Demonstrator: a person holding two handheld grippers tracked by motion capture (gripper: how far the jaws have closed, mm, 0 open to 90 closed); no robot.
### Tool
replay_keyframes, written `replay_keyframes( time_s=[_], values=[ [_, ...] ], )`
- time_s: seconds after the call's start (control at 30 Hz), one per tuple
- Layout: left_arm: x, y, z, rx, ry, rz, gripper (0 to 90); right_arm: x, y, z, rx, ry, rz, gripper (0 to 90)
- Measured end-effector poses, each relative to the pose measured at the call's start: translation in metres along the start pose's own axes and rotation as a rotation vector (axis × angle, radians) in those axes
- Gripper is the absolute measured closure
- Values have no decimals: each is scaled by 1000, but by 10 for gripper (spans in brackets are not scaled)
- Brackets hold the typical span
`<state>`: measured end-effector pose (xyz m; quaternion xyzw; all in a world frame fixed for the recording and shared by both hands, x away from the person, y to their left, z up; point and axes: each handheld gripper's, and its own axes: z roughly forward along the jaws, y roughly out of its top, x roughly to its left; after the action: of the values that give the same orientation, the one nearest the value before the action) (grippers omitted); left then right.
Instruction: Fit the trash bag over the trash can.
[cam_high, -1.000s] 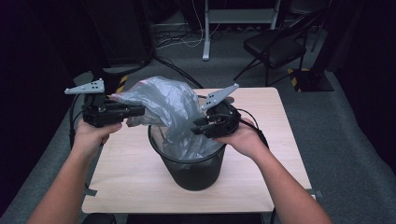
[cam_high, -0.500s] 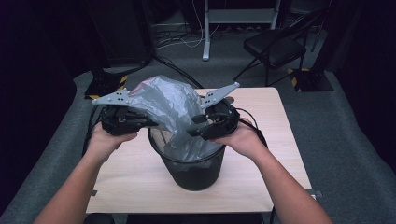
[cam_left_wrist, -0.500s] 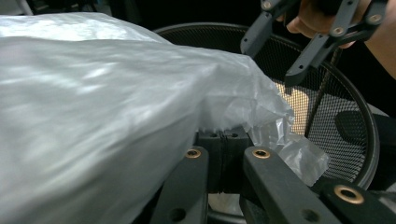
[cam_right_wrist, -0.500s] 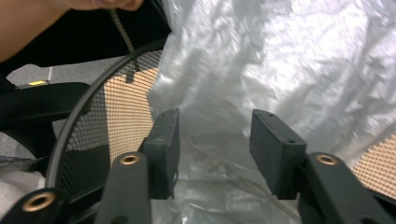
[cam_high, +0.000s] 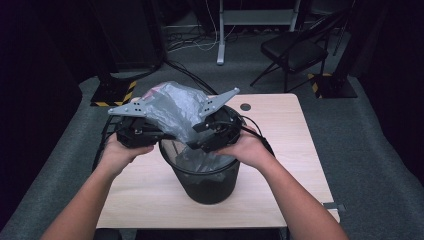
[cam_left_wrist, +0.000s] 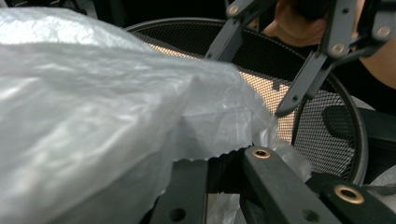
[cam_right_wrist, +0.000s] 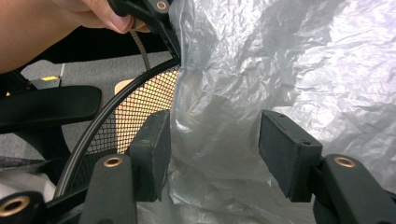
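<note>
Both grippers worked a crinkled translucent grey plastic bag at the black mesh wastebasket's rim, apparently fitting it. The left gripper pinched the bag; the right gripper stood spread around film, needing to close next.

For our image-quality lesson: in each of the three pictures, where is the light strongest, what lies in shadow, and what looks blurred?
High view: the table is lit, the surroundings fall into darkness, the whole picture slightly soft. Left gripper view: the plastic bag is glaringly bright at top left and blurred up close; the bin mesh is sharper. Right gripper view: the bag's crinkles are crisp with bright patches; the left edge is dark.
</note>
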<state>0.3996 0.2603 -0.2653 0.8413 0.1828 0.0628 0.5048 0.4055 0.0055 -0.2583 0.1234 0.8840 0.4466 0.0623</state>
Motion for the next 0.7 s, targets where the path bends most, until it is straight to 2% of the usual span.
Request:
replay_keyframes(
  time_s=[0.03,0.07,0.13,0.27,0.37,0.47,0.5,0.57,0.7],
  values=[
    [-1,1,1,-1,-5,4,897,2,1,3,19,3,-12,487],
    [-1,1,1,-1,-5,4,897,2,1,3,19,3,-12,487],
    [-3,1,2,-3,-13,5,897,4,3,5,43,1,-30,569],
    [-5,1,4,2,-23,11,896,6,4,5,54,10,-49,770],
    [-6,1,5,10,-24,18,893,7,3,4,62,-2,-64,864],
    [-7,0,3,18,-4,18,817,9,2,-1,58,-19,-83,894],
    [-7,0,1,20,5,19,817,10,1,-2,58,-21,-84,895],
    [-7,-1,-4,19,39,23,759,11,-2,-7,57,-26,-92,896],
    [1,-6,-17,6,116,-10,554,12,-11,-16,55,-41,-84,896]
  ],
)
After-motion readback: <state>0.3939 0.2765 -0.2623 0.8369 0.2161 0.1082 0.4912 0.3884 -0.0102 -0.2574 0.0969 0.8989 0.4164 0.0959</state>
